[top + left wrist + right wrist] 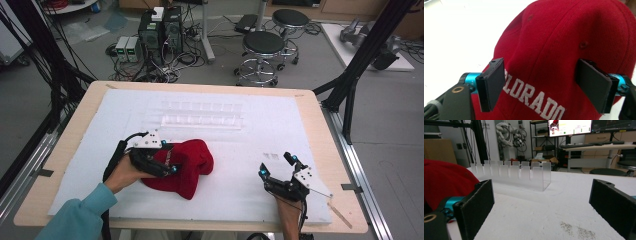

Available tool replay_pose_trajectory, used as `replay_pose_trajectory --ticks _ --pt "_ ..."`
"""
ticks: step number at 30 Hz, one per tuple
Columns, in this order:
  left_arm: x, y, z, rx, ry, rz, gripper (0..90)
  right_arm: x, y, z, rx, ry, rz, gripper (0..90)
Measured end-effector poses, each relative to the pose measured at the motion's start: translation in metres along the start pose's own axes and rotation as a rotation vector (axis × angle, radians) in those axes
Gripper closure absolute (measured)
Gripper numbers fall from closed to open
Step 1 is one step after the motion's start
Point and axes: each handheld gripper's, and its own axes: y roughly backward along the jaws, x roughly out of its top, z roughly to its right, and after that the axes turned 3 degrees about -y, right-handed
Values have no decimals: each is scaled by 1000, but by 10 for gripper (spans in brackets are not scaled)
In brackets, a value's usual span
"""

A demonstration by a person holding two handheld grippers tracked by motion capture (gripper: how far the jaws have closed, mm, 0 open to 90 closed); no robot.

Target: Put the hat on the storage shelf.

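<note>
A red cap [192, 162] with white "COLORADO" stitching lies on the white mat [240, 145], left of the middle. My left gripper [169, 156] comes in from the cap's left side. In the left gripper view the cap [554, 47] spreads between and beyond the two black pads [491, 83], which stand wide apart over the lettered front; the left gripper [541, 75] is open and I see no pinch of the cloth. My right gripper [277, 165] rests open at the front right of the mat, nothing between its jaws [541, 200]. The cap's edge [444, 182] lies to its left.
A clear plastic slotted rack [200, 115] stands across the far middle of the mat, also ahead of the right gripper [516, 173]. A small dark smudge [271, 156] marks the mat just beyond the right gripper. The wooden table edge [320, 115] frames the mat; stools [263, 47] stand beyond.
</note>
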Motion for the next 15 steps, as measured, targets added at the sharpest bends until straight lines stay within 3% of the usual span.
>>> replay_pose_trajectory --ticks 9,15 --pt "-1 -2 -2 -17 -9 -19 360 0 0 0 0 -1 1 48" --pt "-2 -5 -3 -39 -21 -36 555 0 0 0 -2 1 7 48"
